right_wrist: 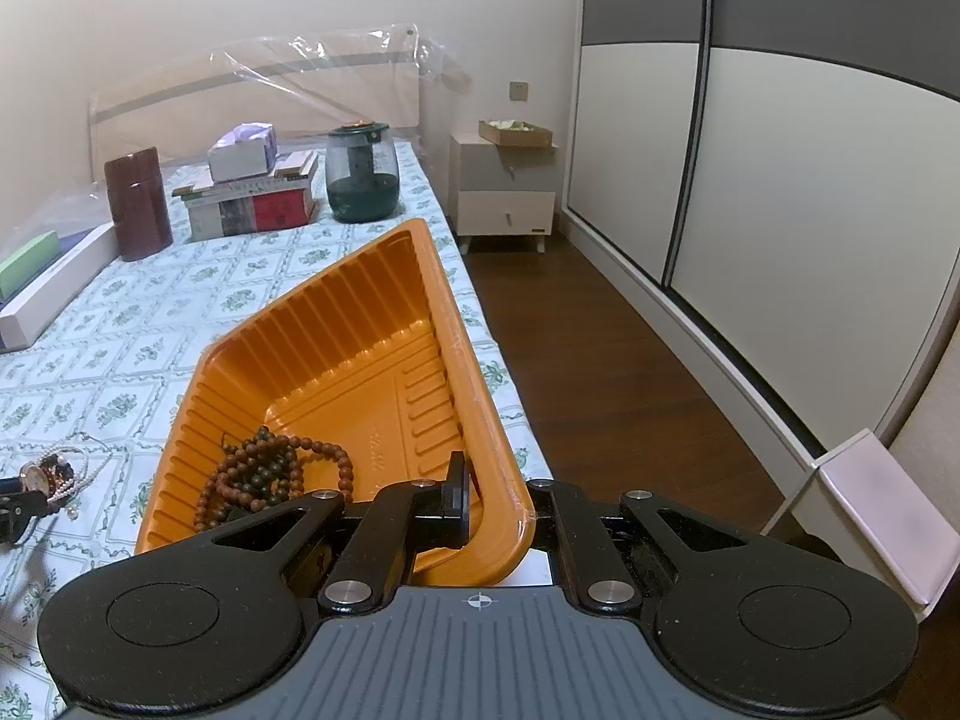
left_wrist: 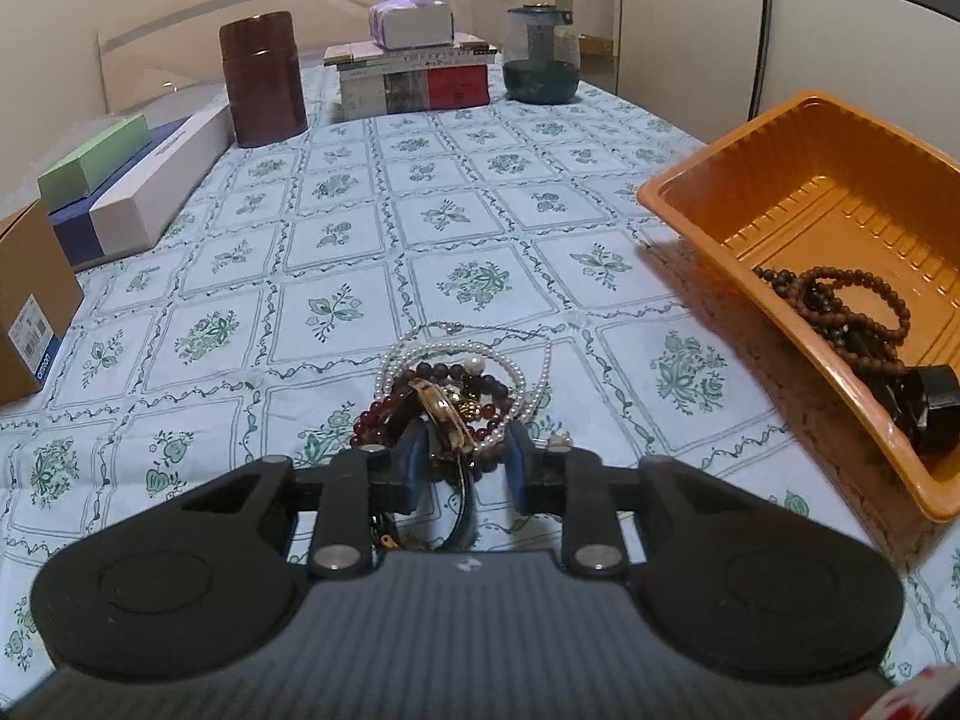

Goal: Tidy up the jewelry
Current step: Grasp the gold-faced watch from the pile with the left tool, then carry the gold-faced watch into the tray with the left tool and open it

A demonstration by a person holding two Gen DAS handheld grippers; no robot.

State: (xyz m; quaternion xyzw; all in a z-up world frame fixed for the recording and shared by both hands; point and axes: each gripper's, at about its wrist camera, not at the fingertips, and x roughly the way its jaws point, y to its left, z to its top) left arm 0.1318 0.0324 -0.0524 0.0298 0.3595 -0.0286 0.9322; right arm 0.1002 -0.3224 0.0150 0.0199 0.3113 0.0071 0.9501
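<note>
A pile of jewelry (left_wrist: 456,390) lies on the floral tablecloth: a pearl necklace, dark red bead bracelets and a gold watch (left_wrist: 444,411). My left gripper (left_wrist: 465,462) is down at the near side of the pile, its blue pads open on either side of the watch and its black strap. An orange plastic tray (left_wrist: 798,210) sits tilted at the right with brown bead strands (left_wrist: 852,312) inside. My right gripper (right_wrist: 498,504) is shut on the tray's near rim (right_wrist: 516,516) and holds it tilted. The pile also shows in the right wrist view (right_wrist: 51,477).
At the table's far end stand a dark red canister (left_wrist: 261,78), stacked boxes (left_wrist: 414,78) and a green glass jar (left_wrist: 540,57). Long boxes (left_wrist: 138,186) and a cardboard box (left_wrist: 27,306) line the left edge. The table edge and wooden floor (right_wrist: 600,372) lie to the right.
</note>
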